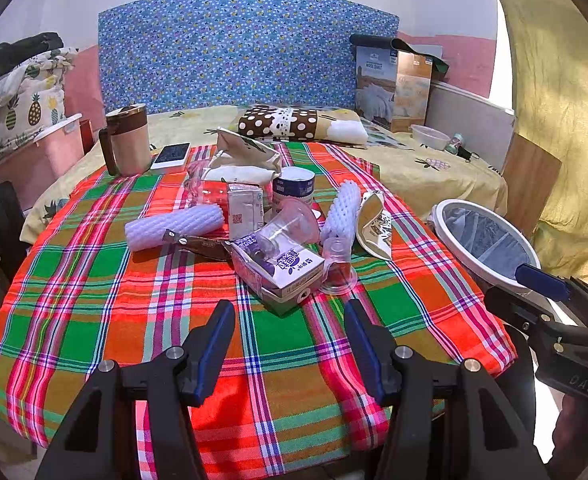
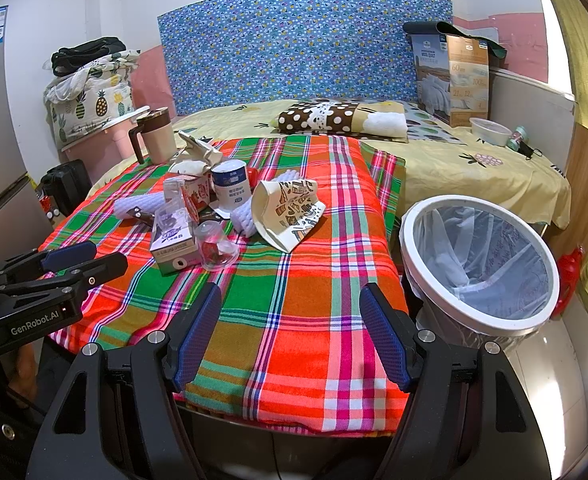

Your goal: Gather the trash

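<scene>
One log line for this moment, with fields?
left gripper: open, empty | right gripper: open, empty | trash on table: uncollected | bin: right of table

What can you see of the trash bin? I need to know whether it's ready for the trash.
The trash bin is round with a white rim, lined with a thin translucent bag. It stands upright and open on the floor, right of the plaid-covered table and in front of the bed. It looks empty. Nothing grips it.

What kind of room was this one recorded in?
Most likely a bedroom at home: a bed with a pillow and patterned headboard stands behind the plaid-covered table, and a boxed quilt sits on the bed.
</scene>
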A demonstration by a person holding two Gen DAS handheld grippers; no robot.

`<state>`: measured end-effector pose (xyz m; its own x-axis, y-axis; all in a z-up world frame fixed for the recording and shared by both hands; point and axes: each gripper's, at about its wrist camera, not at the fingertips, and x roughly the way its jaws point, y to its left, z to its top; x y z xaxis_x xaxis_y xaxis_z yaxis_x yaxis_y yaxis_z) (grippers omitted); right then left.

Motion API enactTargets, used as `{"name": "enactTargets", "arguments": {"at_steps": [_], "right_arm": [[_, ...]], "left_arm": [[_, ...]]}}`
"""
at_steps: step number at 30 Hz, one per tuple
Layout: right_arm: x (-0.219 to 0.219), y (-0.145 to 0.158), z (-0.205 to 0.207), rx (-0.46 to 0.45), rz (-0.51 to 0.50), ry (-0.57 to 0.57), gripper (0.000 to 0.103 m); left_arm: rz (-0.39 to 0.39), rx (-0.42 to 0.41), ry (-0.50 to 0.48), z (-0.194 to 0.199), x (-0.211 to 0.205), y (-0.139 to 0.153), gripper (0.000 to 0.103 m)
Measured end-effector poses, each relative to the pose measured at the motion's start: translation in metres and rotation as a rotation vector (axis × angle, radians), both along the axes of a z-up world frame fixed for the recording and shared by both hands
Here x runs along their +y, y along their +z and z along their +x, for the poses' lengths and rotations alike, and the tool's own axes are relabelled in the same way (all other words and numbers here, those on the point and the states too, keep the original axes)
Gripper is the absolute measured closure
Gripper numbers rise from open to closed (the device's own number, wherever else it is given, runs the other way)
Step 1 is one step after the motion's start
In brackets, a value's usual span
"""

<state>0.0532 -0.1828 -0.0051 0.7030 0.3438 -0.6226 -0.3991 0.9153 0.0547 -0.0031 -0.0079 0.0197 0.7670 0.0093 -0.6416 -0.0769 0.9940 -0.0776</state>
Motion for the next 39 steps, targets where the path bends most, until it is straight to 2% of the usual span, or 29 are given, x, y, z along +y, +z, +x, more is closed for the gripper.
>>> {"name": "enactTargets", "arguments": {"at_steps": [14, 21, 33, 39], "right_arm": [[0.000, -0.002, 0.010, 0.007, 0.001, 0.011, 0.030], [0.009, 0.000, 0.020, 0.015, 0.010, 0.029, 0.030], [0.041, -0.008, 0.068, 0.055, 0.053, 0.046, 0.031], [0.048, -0.012, 0.095, 0.100, 0.092, 0.005, 0.039]], "left_arm": [[-0.024, 0.008, -0.039, 0.013, 0.008, -0.012, 0.047], [-0.028, 0.004, -0.006, 0.027, 0.019, -0.019, 0.047], [-0.059, 0.022, -0.009, 0.056, 0.048, -0.027, 0.047], [-0.063, 0.014, -0.043, 0.071, 0.052, -0.027, 0.047]]}}
